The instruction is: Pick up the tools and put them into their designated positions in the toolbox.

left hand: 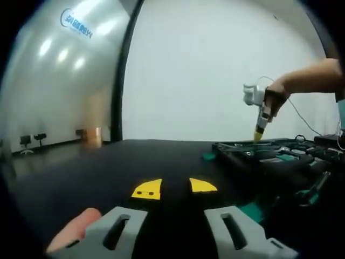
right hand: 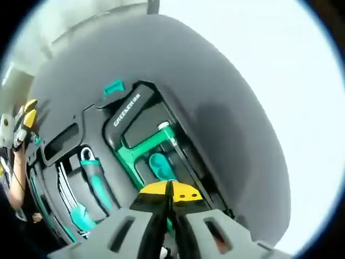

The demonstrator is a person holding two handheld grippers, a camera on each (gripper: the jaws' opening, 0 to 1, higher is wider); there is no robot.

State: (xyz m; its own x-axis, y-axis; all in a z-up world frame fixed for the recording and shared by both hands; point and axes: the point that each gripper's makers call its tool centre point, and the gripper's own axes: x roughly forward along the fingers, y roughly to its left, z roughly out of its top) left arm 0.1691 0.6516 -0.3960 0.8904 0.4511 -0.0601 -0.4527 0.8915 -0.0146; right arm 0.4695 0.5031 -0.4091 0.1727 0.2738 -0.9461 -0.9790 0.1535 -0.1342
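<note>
- Left gripper [left hand: 174,189]: grey plastic jaws with yellow tips, spread wide, nothing between, hovering over matte black counter [left hand: 108,167].
- Right gripper [right hand: 168,192]: yellow-tipped jaws pressed together, pointing down into black moulded plastic toolbox [right hand: 126,116] with shaped recesses.
- In toolbox: teal metal-framed hacksaw [right hand: 148,148], teal-handled pliers [right hand: 94,172]; other slim tools too blurred to identify.
- Left gripper view: hand [left hand: 277,97] holding right gripper upright over toolbox, forearm cut off at edge.

Left claw [left hand: 173,190]: jaws apart, held low and level.
Right claw [right hand: 169,192]: jaws closed together, pointing downward, gripped by a hand [left hand: 276,98].
</note>
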